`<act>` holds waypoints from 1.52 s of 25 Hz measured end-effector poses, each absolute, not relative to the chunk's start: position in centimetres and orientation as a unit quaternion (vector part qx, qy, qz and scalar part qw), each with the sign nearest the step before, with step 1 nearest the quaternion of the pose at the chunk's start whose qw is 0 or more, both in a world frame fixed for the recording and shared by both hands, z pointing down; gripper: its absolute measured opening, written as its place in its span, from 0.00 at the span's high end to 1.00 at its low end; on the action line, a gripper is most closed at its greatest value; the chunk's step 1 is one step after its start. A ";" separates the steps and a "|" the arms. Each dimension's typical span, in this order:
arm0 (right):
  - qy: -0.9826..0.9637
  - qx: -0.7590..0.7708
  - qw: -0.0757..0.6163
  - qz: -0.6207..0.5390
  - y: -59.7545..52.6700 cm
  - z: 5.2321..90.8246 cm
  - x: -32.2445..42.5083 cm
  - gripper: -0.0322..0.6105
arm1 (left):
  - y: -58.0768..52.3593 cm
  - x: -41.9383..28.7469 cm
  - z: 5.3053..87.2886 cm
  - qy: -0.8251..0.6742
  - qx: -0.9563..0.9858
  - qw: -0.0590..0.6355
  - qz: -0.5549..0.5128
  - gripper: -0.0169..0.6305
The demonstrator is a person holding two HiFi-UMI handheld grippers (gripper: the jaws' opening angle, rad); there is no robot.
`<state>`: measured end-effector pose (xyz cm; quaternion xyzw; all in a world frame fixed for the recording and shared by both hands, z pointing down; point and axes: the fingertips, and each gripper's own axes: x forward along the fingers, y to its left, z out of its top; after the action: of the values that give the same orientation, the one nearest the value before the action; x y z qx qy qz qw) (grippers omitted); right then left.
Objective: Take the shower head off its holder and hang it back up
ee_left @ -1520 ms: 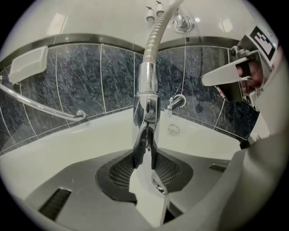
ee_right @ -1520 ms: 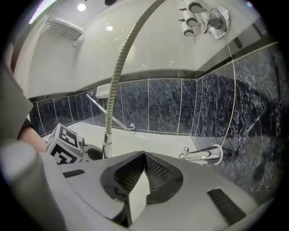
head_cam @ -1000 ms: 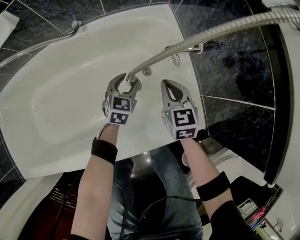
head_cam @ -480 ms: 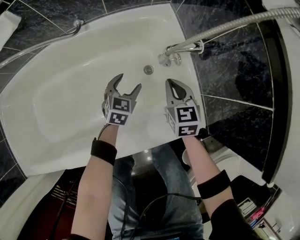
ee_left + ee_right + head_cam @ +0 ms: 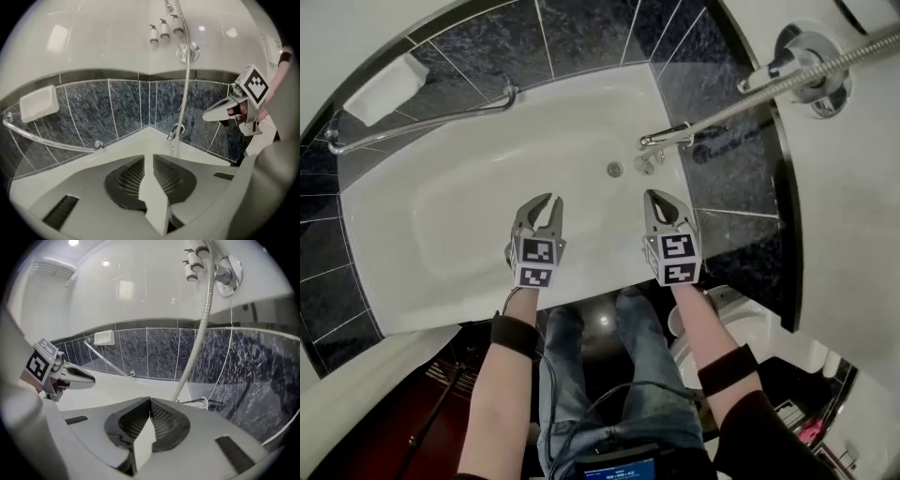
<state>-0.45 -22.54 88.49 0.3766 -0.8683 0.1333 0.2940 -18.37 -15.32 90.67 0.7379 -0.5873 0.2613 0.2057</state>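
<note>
Left gripper: just been closing, slit left, empty
Right gripper: clenched, empty
Shower hose: 2 o'clock (beyond both)

Left gripper just closing, empty; right gripper shut.

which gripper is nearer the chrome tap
The right gripper, shut and empty, nearest the chrome tap by the white bathtub's right edge. The left gripper, its jaws just closing on nothing, hangs further left over the tub's middle.
</note>
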 end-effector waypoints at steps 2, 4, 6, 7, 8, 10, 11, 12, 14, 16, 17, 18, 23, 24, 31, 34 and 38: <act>-0.872 0.369 0.295 0.132 -21.9 85.3 -0.8 0.91 | -14.1 -19.6 86.2 -0.602 0.729 0.202 0.256 0.96; -0.874 0.362 0.297 0.133 -21.0 82.1 -1.0 0.91 | -12.3 -20.6 82.0 -0.619 0.717 0.206 0.247 0.97; -0.876 0.356 0.297 0.132 -20.0 78.8 -1.0 0.91 | -10.3 -21.5 77.6 -0.634 0.706 0.207 0.239 0.97; -0.879 0.352 0.295 0.131 -19.6 77.2 -1.1 0.91 | -9.2 -22.1 75.5 -0.642 0.700 0.206 0.235 0.97; -0.882 0.347 0.292 0.129 -19.2 75.5 -1.2 0.91 | -8.2 -22.8 73.4 -0.652 0.693 0.205 0.229 0.97; -0.888 0.338 0.286 0.124 -18.5 72.3 -1.5 0.91 | -6.2 -24.2 69.3 -0.672 0.678 0.205 0.216 0.97; -0.891 0.334 0.282 0.120 -18.3 70.8 -1.6 0.91 | -5.3 -25.0 67.5 -0.683 0.670 0.203 0.210 0.97; -0.894 0.330 0.279 0.116 -18.2 69.4 -1.7 0.91 | -4.5 -25.7 65.6 -0.693 0.662 0.200 0.205 0.97; -0.899 0.327 0.270 0.108 -18.3 66.9 -1.6 0.91 | -3.3 -27.3 62.3 -0.712 0.647 0.189 0.196 0.97; -0.903 0.327 0.259 0.102 -18.9 65.1 -1.4 0.91 | -2.3 -28.9 59.2 -0.731 0.632 0.179 0.185 0.97; -0.906 0.326 0.252 0.099 -19.2 64.1 -1.4 0.91 | -1.9 -29.6 57.8 -0.740 0.625 0.173 0.177 0.97; -0.908 0.325 0.245 0.097 -19.4 62.9 -1.5 0.91 | -1.5 -30.2 56.5 -0.747 0.620 0.168 0.171 0.97; -0.921 0.312 0.219 0.084 -18.8 56.9 -2.0 0.91 | 1.1 -32.0 51.3 -0.765 0.607 0.147 0.155 0.97; -0.923 0.310 0.215 0.080 -18.7 55.8 -2.0 0.91 | 1.6 -32.2 50.5 -0.769 0.604 0.145 0.151 0.97; -0.933 0.299 0.194 0.053 -17.3 50.9 -1.9 0.91 | 3.4 -32.8 46.2 -0.779 0.602 0.130 0.116 0.97; -0.935 0.291 0.197 0.038 -16.7 50.1 -2.0 0.91 | 3.6 -32.7 45.3 -0.779 0.605 0.124 0.108 0.97; -0.936 0.290 0.195 0.035 -16.5 49.8 -2.2 0.91 | 4.2 -32.5 44.6 -0.781 0.606 0.124 0.091 0.97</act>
<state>-2.18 -16.46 49.85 0.2897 -0.9364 0.0355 0.1951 -32.53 4.15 44.56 0.6056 -0.7807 0.0915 0.1244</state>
